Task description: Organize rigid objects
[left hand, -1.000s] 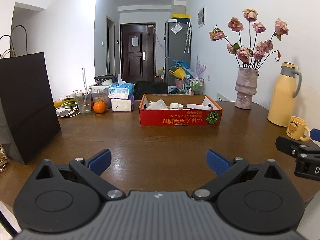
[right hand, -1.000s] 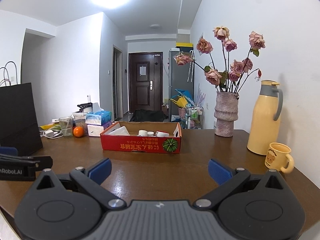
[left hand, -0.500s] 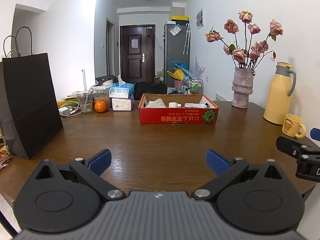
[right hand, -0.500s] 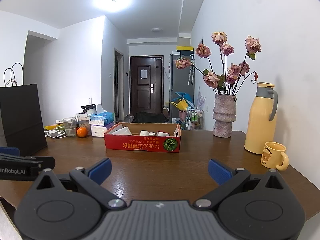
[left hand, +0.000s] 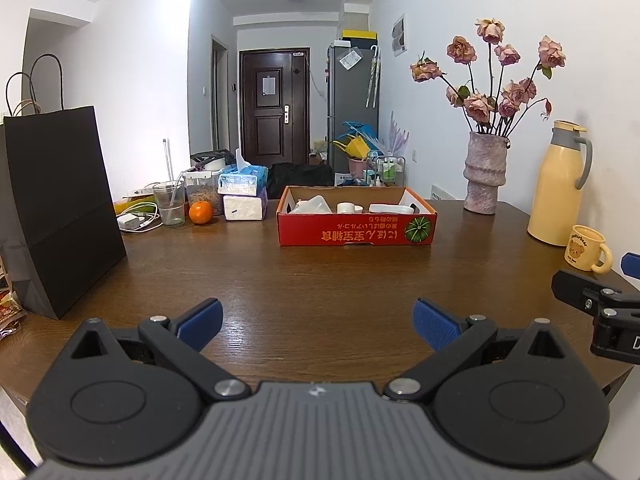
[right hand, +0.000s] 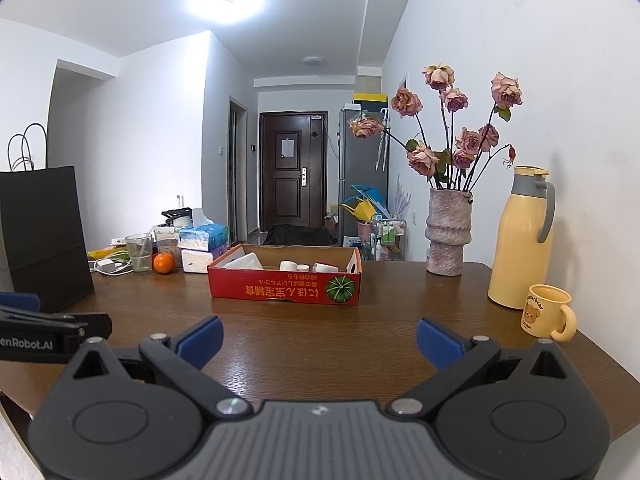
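A wooden table (left hand: 320, 280) held a red cardboard box (left hand: 356, 228) of small white containers (left hand: 346, 208) at its middle, while the left gripper (left hand: 316, 320) and right gripper (right hand: 318, 338) hovered near its front edge, both spread wide and empty.

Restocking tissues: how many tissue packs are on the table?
2, stacked left of the red box: a blue pack on top of a white pack. Others may hide behind them.
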`<move>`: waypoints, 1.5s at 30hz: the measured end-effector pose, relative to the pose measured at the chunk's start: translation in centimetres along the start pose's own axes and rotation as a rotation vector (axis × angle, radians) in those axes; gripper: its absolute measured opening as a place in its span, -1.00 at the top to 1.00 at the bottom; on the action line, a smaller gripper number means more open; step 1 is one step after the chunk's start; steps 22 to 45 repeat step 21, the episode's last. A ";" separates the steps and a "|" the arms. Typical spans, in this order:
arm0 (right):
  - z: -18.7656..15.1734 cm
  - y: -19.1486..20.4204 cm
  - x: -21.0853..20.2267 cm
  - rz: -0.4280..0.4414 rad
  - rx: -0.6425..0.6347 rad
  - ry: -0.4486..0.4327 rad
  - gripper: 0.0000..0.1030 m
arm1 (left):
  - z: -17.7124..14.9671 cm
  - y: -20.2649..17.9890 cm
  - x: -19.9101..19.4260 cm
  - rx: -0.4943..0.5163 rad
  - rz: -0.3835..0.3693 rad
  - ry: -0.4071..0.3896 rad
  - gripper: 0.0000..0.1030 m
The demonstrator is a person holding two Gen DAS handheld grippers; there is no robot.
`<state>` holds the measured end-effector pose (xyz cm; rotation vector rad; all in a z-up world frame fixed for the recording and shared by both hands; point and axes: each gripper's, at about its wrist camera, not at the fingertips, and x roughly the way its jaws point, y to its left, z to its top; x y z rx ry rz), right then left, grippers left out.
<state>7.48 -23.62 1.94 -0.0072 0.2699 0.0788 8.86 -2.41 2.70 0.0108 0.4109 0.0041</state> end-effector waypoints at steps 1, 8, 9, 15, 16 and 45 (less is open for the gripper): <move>0.0 0.0 0.0 0.000 0.000 0.000 -1.00 | 0.0 0.0 0.0 -0.001 0.001 0.000 -1.00; 0.1 -0.2 0.1 0.000 -0.002 0.002 -1.00 | -0.1 0.0 0.1 0.000 0.000 0.003 -1.00; 0.1 -0.2 0.1 -0.001 -0.003 0.003 -1.00 | -0.1 0.0 0.2 0.001 0.001 0.004 -1.00; 0.1 -0.2 0.2 -0.002 -0.004 0.005 -1.00 | -0.2 0.0 0.3 0.001 -0.001 0.007 -1.00; 0.0 -0.3 0.2 -0.003 -0.004 0.007 -1.00 | -0.3 0.0 0.4 0.002 -0.001 0.009 -1.00; -0.1 -0.3 0.8 -0.007 -0.008 0.020 -1.00 | -0.4 0.3 1.1 -0.004 -0.003 0.024 -1.00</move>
